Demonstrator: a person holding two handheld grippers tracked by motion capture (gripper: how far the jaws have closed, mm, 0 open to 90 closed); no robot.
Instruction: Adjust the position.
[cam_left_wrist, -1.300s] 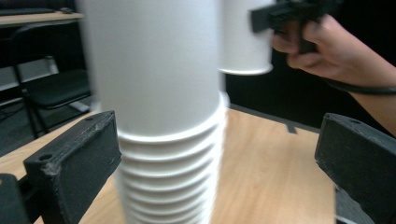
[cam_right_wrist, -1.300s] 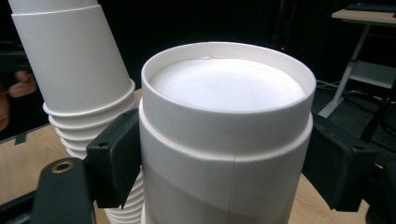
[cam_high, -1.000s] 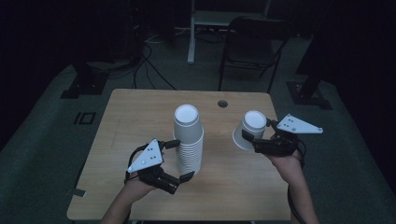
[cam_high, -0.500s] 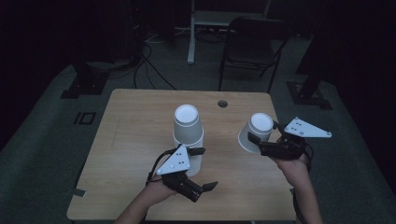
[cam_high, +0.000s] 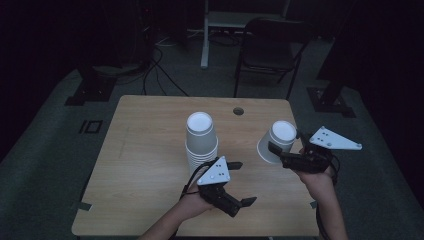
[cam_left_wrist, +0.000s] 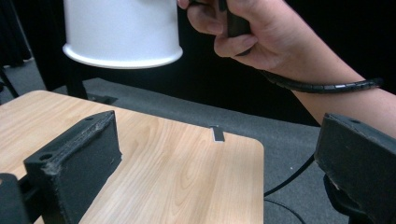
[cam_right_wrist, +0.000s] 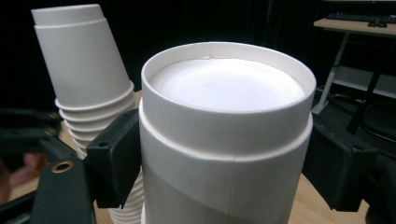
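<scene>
A stack of upturned white paper cups (cam_high: 201, 140) stands at the middle of the wooden table (cam_high: 140, 150). My right gripper (cam_high: 278, 151) is shut on a single upturned white cup (cam_high: 276, 141), held tilted above the table to the right of the stack. In the right gripper view that cup (cam_right_wrist: 224, 140) sits between the black jaws, with the stack (cam_right_wrist: 84, 70) behind it to the left. My left gripper (cam_high: 241, 183) is open in front of the stack, its jaws wide apart and holding nothing. The left gripper view has the held cup (cam_left_wrist: 121, 28) above the far table edge.
A round cable hole (cam_high: 238, 111) lies near the table's far edge. A dark folding chair (cam_high: 270, 50) and a white desk leg (cam_high: 205, 40) stand behind the table. Cables run over the floor at the back left. The person's right hand (cam_left_wrist: 243, 32) grips its tool beside the held cup.
My left gripper has moved rightward along the table's front, from the left of the stack to just right of it. The right gripper, still holding its cup, shifted slightly right.
</scene>
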